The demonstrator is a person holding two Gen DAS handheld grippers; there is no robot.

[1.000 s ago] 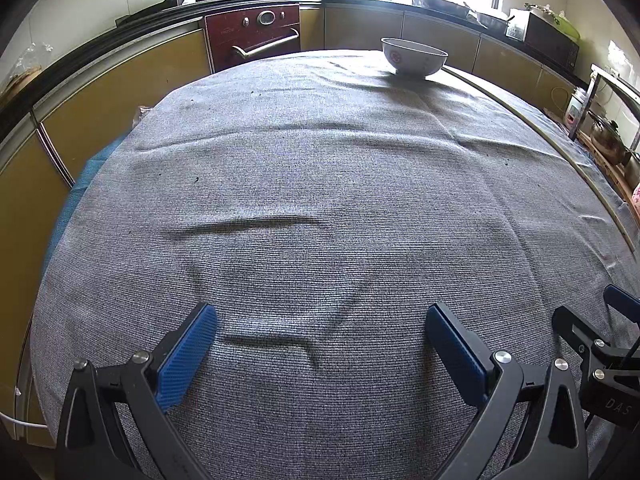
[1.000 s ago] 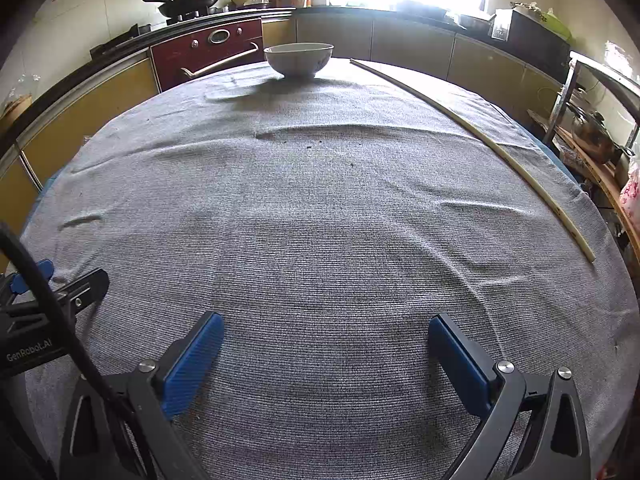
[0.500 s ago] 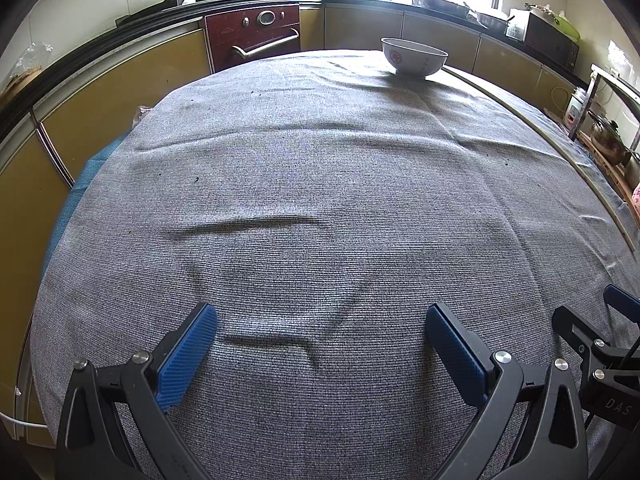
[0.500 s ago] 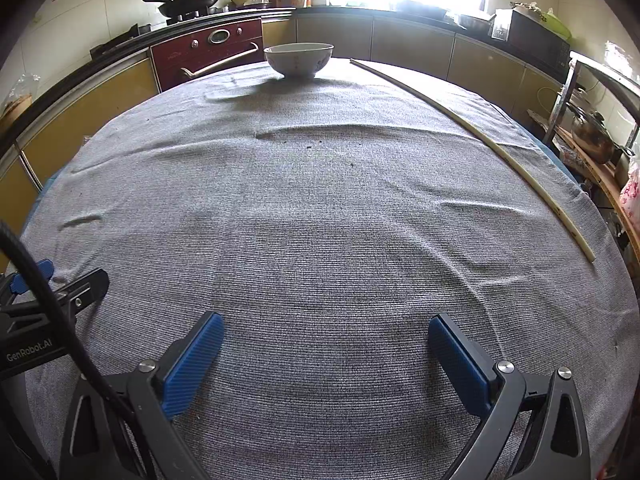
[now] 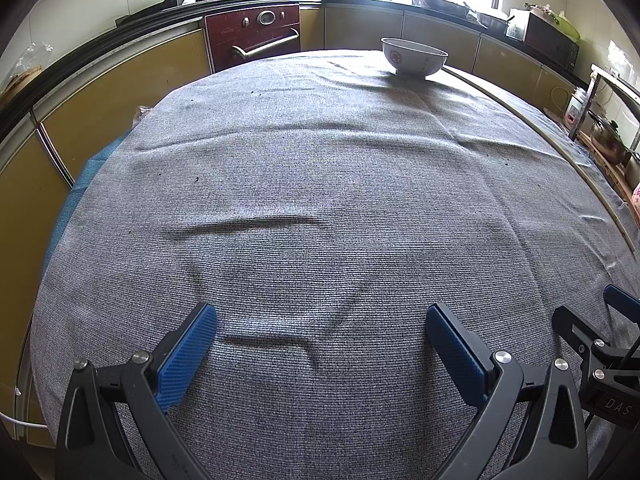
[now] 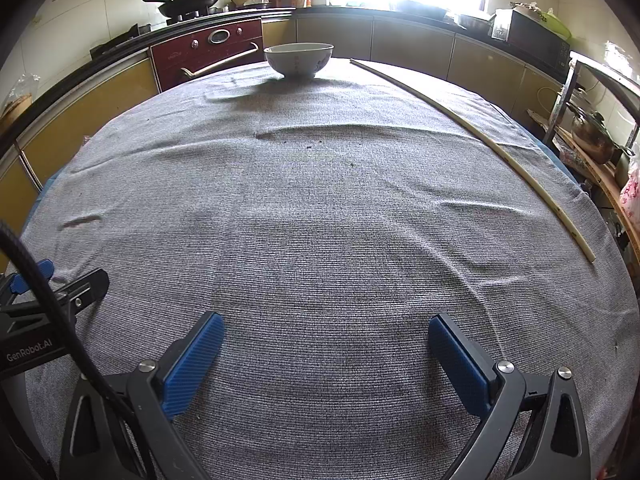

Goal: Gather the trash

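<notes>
Nearly motionless, the left gripper point(image 5: 320, 354) and the right gripper point(image 6: 326, 358) hover side by side over a grey cloth point(image 5: 320, 208) — jaws spread wide, nothing between the blue pads. Nothing has changed over the last second: both views match those just before, so the task appears to be at its start or paused, with no pickup under way. Beyond the grippers the cloth lies wrinkled, dotted with small dark crumbs point(image 6: 310, 147), the only trash-like bits visible, near mid-table and well apart from either gripper. A white bowl point(image 6: 298, 58) stands at the far edge, and a long pale stick point(image 6: 480, 136) runs along the right side. Only the right view shows the stick's near end; only the left view shows a dark speck point(image 5: 197, 179) on the cloth's left side.
</notes>
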